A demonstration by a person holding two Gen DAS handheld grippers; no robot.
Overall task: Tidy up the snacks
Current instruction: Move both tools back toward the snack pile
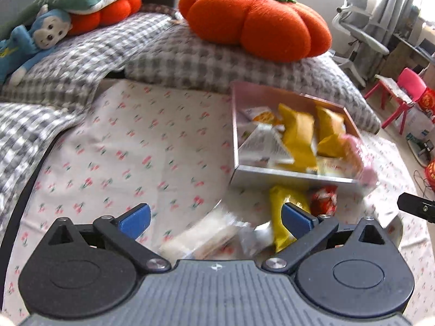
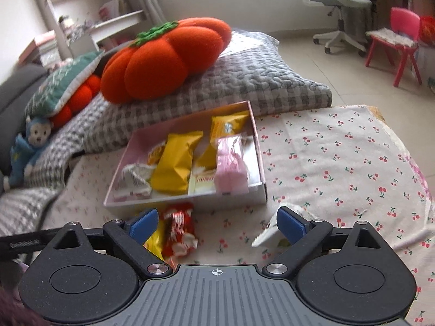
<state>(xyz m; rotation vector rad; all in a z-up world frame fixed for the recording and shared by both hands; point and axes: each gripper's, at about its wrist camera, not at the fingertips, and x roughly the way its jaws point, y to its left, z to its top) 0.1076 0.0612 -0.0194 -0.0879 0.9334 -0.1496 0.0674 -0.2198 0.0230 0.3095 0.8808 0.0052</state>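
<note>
The shallow box (image 2: pixel 258 163) lies on the cherry-print cloth (image 2: pixel 339 149), just beside a grey checked cushion (image 2: pixel 244 81). Inside it are three yellow packets (image 2: pixel 174 163), one pink packet (image 2: pixel 231 163) and several white ones too jumbled to count. In front of the box lie one red-and-white sweet (image 2: pixel 179 228) and one yellow packet (image 1: pixel 280 217), partly hidden. A blurred clear bag (image 1: pixel 206 239) lies near. The left gripper (image 1: pixel 214 217) and right gripper (image 2: pixel 217 224) both gape wide, holding nothing.

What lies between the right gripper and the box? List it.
In the right wrist view, a red-and-white snack packet and a yellow packet lie on the cherry-print cloth between the open right gripper and the box.
</note>
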